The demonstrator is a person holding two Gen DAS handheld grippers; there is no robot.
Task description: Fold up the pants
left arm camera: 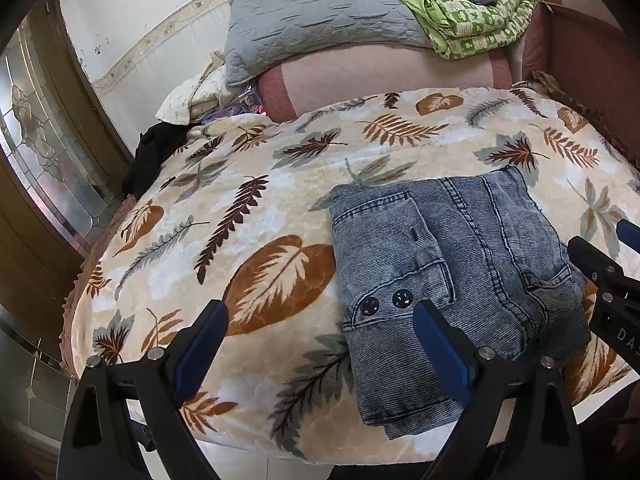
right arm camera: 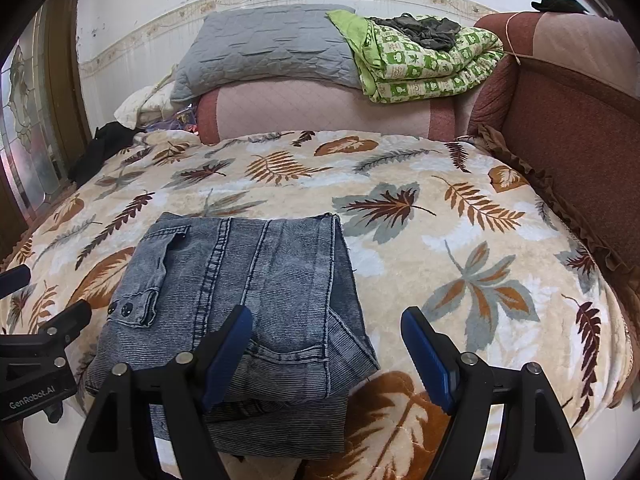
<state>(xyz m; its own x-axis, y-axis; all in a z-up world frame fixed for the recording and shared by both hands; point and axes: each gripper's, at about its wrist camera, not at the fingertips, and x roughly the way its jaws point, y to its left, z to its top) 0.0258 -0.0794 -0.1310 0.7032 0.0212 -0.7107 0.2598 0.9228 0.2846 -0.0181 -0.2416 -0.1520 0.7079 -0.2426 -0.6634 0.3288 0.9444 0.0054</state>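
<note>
**Folded pants on the blanket, both grippers released**

Blue pads of the left gripper (left arm camera: 320,340) fill the bottom of the left wrist view, jaws spread wide with nothing between them; its right pad stands over the near left part of the pants (left arm camera: 452,276), its left pad over bare blanket (left arm camera: 256,184) left of the pants; whether the pad touches the denim cannot be told. From the right wrist view the right gripper (right arm camera: 326,350) is likewise released, jaws apart and gripping nothing; its left pad stands over the near right part of the pants (right arm camera: 256,296), its right pad over the blanket (right arm camera: 460,216) just right of them.

Pants lie folded into a compact, roughly square stack of grey-blue denim at the near edge of the leaf-print blanket; two dark snaps (left arm camera: 386,302) show on a flap at the stack's near left; a lower layer sticks out at its near edge. Well beyond the pants, at the blanket's far edge, a pink cushion (right arm camera: 320,114) carries a grey pillow (right arm camera: 264,46) and, right of that, a green quilt (right arm camera: 432,66) with a dark cloth (right arm camera: 420,32) on top; right of the pants, well apart, a red-brown sofa arm (right arm camera: 572,120) borders the blanket.
</note>
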